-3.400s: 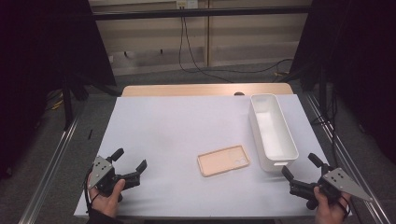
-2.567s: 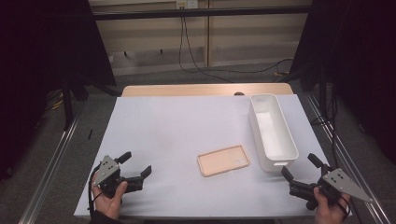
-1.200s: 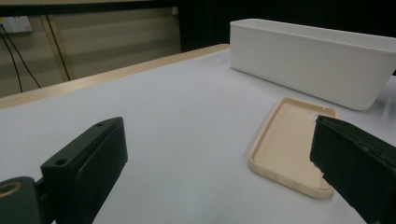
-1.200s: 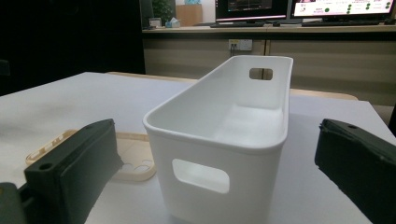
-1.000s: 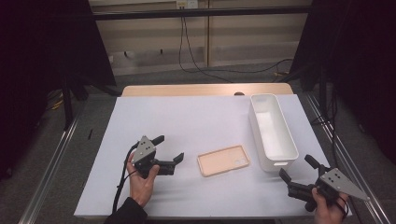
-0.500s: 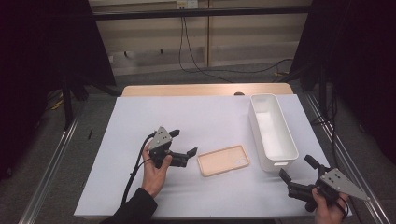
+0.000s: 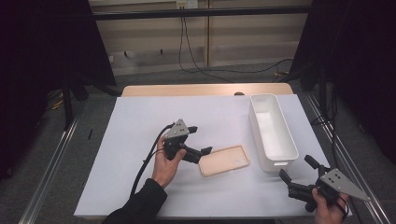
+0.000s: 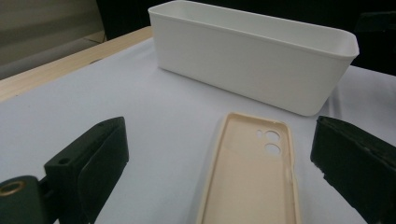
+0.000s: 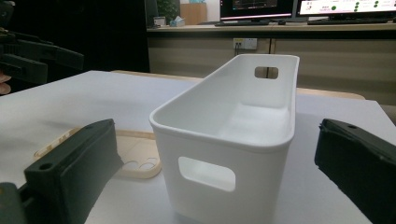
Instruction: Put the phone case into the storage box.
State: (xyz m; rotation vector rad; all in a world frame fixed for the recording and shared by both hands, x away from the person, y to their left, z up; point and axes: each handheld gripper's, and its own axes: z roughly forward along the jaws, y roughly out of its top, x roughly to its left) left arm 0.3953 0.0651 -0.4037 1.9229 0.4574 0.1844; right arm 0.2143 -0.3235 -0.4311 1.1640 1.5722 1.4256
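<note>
- In the left gripper view the near end of the phone case [image 8: 252, 172] is cut off by the bottom edge, and the two black jaws are seen only in part.
- In the right gripper view much of the phone case [image 9: 135, 161] is hidden behind the white bin [image 9: 233, 140] and the left-hand jaw.
- The left gripper [image 7: 198, 141] is held just beside the case's left end, with the jaws spread wide and nothing between them; whether the lower jaw touches the case cannot be told.
- The right gripper [image 7: 299, 175] is held open and empty at the table's [image 7: 140, 121] near right corner, well apart from the case.
- The phone case [image 7: 224, 160] is seen lying flat on the white table, hollow side up, just left of the bin [image 7: 272, 132].
- The case is pale peach, with round camera cut-outs at its far end.
</note>
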